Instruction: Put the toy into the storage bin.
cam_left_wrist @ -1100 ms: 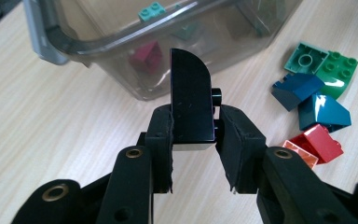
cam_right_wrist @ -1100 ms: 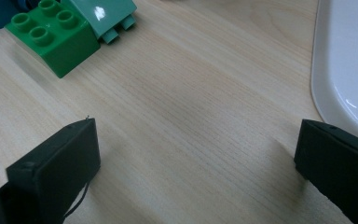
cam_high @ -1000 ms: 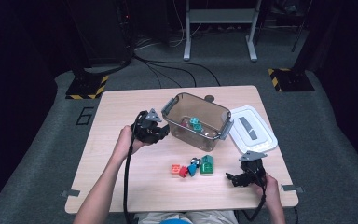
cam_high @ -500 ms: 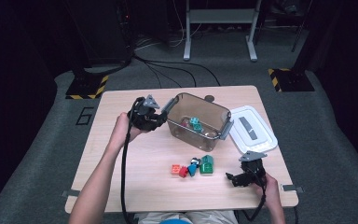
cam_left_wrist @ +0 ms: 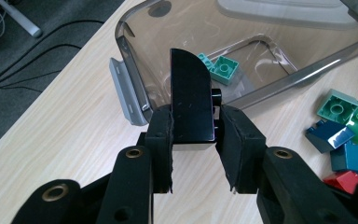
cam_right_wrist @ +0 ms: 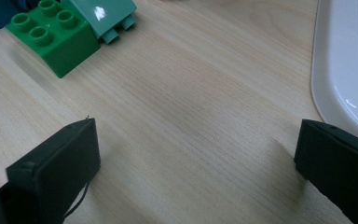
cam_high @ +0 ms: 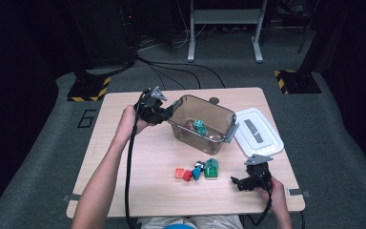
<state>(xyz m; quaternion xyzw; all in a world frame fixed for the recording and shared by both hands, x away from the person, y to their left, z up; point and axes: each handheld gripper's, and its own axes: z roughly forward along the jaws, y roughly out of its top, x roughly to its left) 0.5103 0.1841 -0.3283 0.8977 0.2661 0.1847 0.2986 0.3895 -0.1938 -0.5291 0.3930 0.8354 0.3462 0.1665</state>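
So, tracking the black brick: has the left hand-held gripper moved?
Yes. The left hand-held gripper moved away from the person, up the picture alongside the clear bin.

A black brick (cam_left_wrist: 191,95) is clamped upright between the two jaws of the left gripper (cam_left_wrist: 193,140), its curved top raised in front of a clear bin (cam_left_wrist: 261,28). Two teal bricks (cam_left_wrist: 221,69) are seen on the bin's floor, and a grey latch (cam_left_wrist: 125,91) hangs on its near wall. Loose bricks (cam_left_wrist: 342,135), green, blue and red, are scattered on the table (cam_left_wrist: 65,121) to the right.
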